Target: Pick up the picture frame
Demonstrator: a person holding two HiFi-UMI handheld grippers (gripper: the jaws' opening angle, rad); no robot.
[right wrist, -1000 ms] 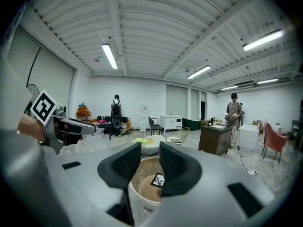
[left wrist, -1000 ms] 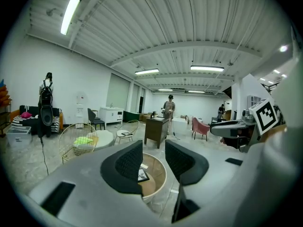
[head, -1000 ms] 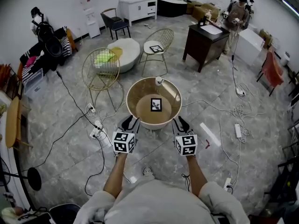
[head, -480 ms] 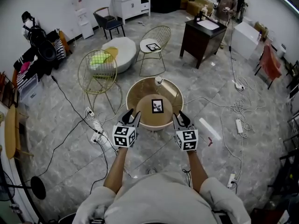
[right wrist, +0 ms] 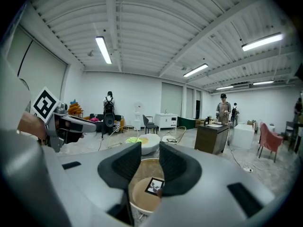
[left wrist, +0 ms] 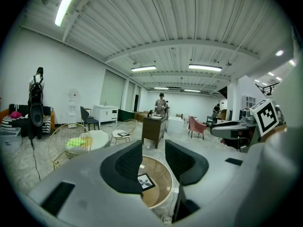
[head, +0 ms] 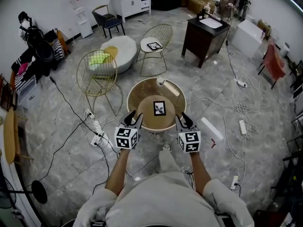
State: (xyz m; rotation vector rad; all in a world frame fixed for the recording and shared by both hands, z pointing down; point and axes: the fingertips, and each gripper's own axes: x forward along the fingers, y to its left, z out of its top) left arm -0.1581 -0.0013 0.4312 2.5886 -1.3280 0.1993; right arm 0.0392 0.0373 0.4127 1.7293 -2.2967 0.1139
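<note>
Evidently poised for a reach, the left gripper [head: 133,119] and right gripper [head: 182,121], both spread and empty, flank the round table [head: 135,91] at centre frame, where the picture frame [head: 159,108] lies flat.

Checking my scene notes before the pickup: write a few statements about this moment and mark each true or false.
1. The picture frame lies flat on the round table. True.
2. The left gripper is shut on the frame. False: its jaws are apart and empty, short of the frame.
3. The right gripper has its jaws apart with nothing between them. True.
4. The wire chair with the green cushion stands right of the table. False: in the head view it stands to the left.
</note>
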